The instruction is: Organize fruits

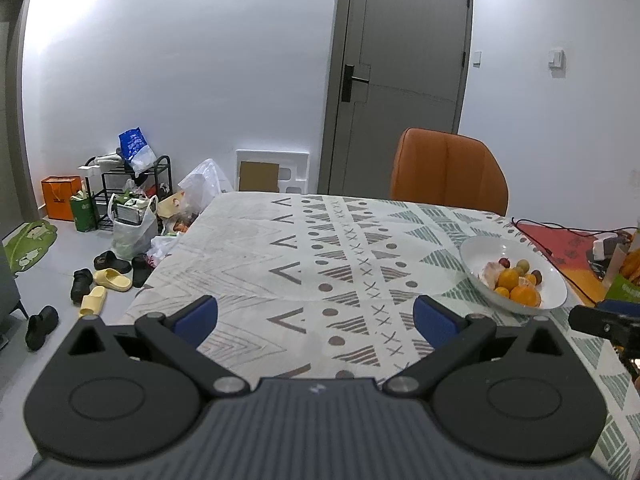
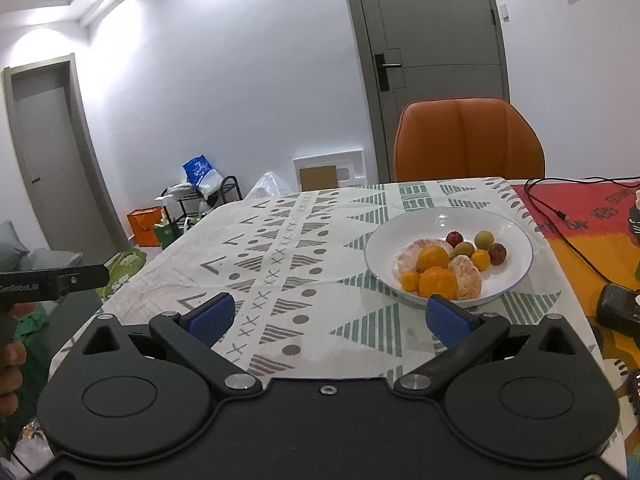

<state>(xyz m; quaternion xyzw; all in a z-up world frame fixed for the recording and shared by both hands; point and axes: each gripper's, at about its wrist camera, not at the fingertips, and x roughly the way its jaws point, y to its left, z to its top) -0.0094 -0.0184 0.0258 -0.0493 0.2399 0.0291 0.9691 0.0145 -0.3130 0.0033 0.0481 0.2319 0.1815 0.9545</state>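
A white bowl [image 2: 508, 236] on the patterned tablecloth holds oranges [image 2: 437, 282], peeled citrus [image 2: 466, 276] and small red and green fruits [image 2: 484, 239]. My right gripper [image 2: 330, 318] is open, low over the cloth, with its right blue pad [image 2: 446, 320] just in front of the bowl's near rim. In the left wrist view the same bowl [image 1: 480, 250] lies ahead to the right. My left gripper [image 1: 316, 318] hangs open over the bare cloth, left of the bowl, with nothing between its fingers.
An orange chair [image 2: 468, 140] stands at the table's far side before a grey door. A black cable [image 2: 560, 216] and a dark device [image 2: 618, 312] lie on the red-orange mat at right. Shoes, bags and a rack [image 1: 120, 200] clutter the floor left of the table.
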